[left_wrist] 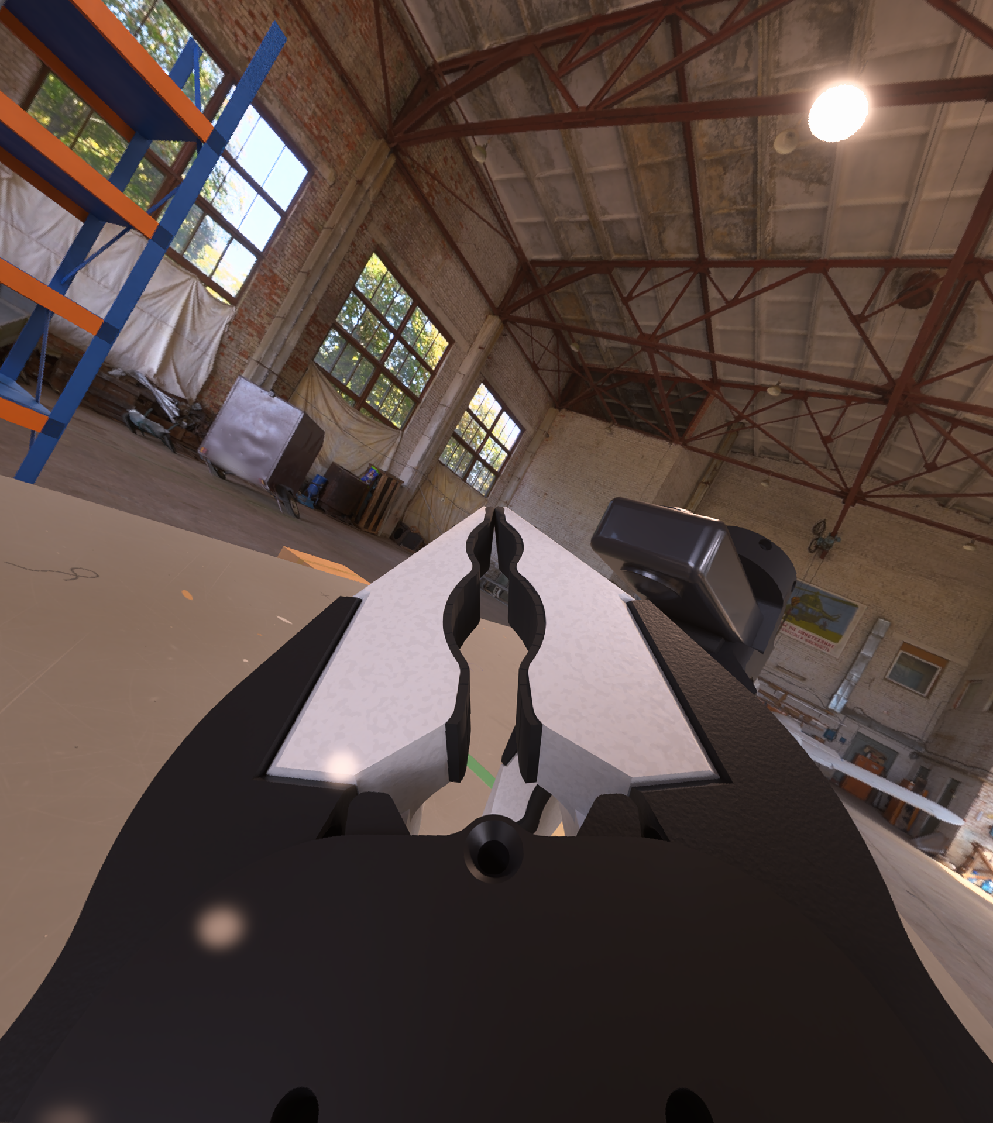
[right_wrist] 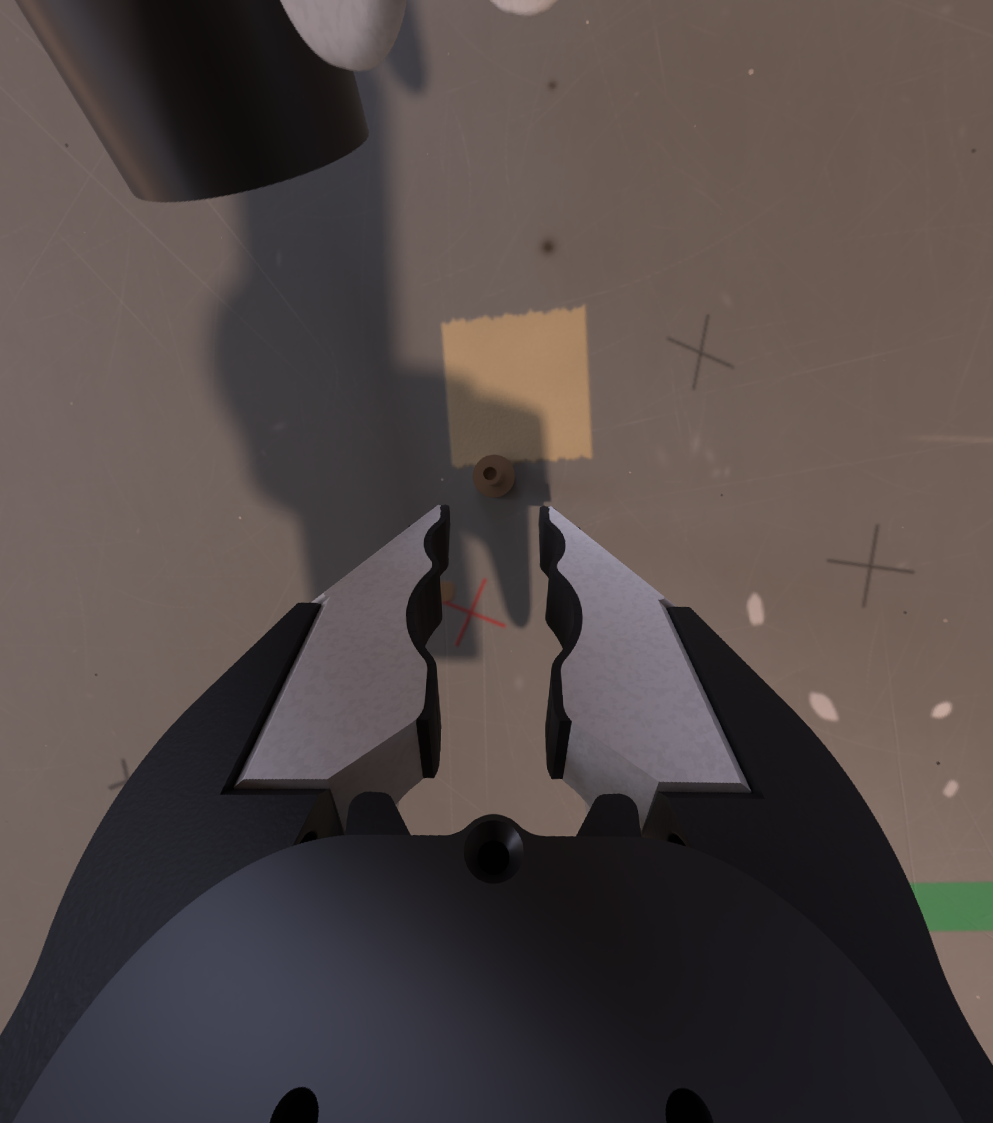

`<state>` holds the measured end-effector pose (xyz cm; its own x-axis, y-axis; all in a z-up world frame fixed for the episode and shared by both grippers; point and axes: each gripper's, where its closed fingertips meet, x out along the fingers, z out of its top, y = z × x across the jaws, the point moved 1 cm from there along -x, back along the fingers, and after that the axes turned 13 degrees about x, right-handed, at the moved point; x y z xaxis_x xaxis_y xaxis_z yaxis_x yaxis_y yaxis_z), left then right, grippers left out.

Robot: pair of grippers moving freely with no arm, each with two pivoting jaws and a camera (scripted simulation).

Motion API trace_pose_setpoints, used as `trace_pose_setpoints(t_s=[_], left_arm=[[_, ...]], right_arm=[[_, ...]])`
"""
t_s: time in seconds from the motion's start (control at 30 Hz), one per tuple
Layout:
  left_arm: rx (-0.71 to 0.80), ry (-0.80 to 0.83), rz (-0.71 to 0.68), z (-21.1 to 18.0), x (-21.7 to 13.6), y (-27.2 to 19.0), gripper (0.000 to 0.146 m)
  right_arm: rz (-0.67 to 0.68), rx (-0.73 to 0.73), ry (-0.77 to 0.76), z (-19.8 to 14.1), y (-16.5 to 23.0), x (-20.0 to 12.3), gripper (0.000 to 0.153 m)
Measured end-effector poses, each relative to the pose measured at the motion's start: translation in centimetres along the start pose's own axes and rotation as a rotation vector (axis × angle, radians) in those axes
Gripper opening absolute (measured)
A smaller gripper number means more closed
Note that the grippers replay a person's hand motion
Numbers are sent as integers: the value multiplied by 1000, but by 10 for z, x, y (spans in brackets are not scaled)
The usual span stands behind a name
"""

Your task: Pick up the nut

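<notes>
A small brown nut (right_wrist: 492, 475) lies on the grey-brown table, at the near edge of a tan paper patch (right_wrist: 518, 389). My right gripper (right_wrist: 494, 515) points down at the table, open and empty, with its fingertips just short of the nut and the nut centred ahead of the gap. My left gripper (left_wrist: 494, 516) is shut with its tips touching and holds nothing. It is raised and points out across the hall. The nut does not show in the left wrist view. The right gripper's black body (left_wrist: 694, 565) shows just to the right of the left fingertips.
The left gripper's black handle (right_wrist: 208, 97) hangs over the table at the upper left of the right wrist view. A red cross (right_wrist: 472, 611), black pencil crosses (right_wrist: 701, 352) and green tape (right_wrist: 986, 905) mark the table. A blue and orange rack (left_wrist: 86, 200) stands at the left.
</notes>
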<state>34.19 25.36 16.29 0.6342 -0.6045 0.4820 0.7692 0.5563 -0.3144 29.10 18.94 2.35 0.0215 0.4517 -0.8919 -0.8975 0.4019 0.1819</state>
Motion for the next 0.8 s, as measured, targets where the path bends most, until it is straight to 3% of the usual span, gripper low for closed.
trace_pose_setpoints(t_s=[0.23, 0.4, 0.53, 0.67, 0.8], left_arm=[[-1, 7, 7, 0, -2, 1, 0], [-2, 5, 8, 1, -4, 0, 0], [-2, 6, 6, 1, -4, -1, 0], [-12, 11, -7, 0, -3, -4, 0], [-129, 83, -155, -16, 7, -21, 2]], right_arm=[[73, 62, 23, 8, 6, 7, 35], [33, 22, 23, 8, 5, 10, 7], [22, -11, 7, 8, 6, 6, 7], [-47, -103, -130, 19, 3, -24, 7], [-262, -201, -298, 26, -15, -78, 7]])
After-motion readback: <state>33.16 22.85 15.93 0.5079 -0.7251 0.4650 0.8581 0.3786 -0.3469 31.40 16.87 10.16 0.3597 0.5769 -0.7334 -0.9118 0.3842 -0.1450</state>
